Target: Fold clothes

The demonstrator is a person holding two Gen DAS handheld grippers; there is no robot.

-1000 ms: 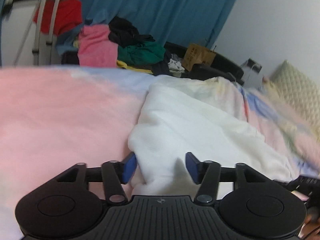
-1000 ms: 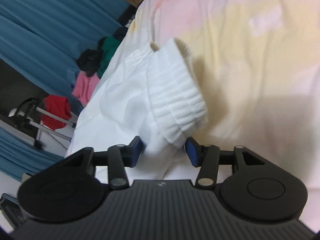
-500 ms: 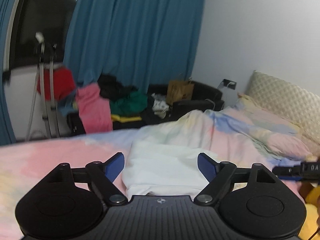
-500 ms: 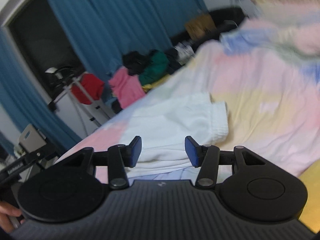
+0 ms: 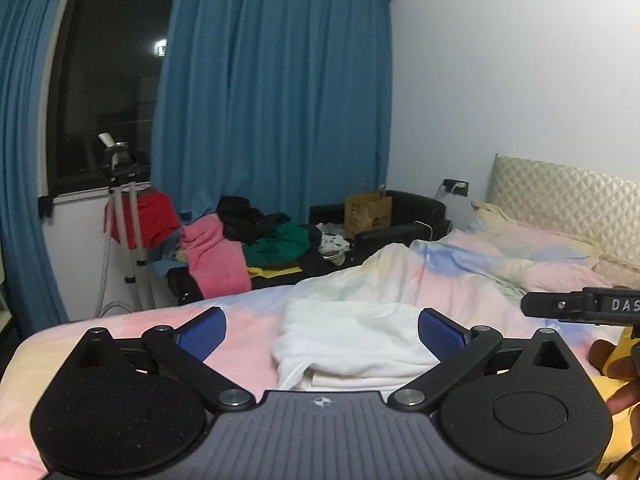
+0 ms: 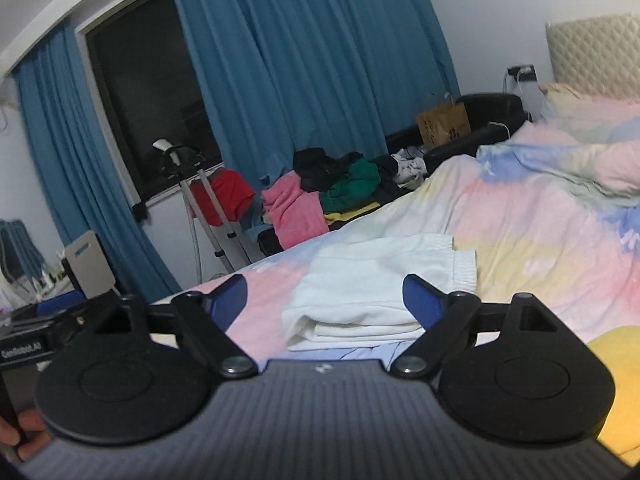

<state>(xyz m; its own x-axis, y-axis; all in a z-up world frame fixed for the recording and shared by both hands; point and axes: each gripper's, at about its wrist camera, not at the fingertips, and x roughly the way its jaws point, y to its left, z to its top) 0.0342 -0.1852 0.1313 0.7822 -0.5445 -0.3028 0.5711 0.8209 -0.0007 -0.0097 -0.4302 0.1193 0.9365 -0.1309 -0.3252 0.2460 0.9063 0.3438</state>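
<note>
Both grippers (image 5: 320, 330) (image 6: 325, 300) agape above folded garment (image 6: 376, 292)

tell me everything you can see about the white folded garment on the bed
The white garment looks like soft, thick fleece or cotton. It lies folded into a flat, roughly rectangular bundle of several stacked layers, whose edges show along its near side. A gathered, ribbed elastic band runs down its right end in the right wrist view. It rests on the pastel pink, blue and yellow bedspread, which is the only thing touching it. Neither gripper's jaws reach it, and the fold looks finished.
</note>
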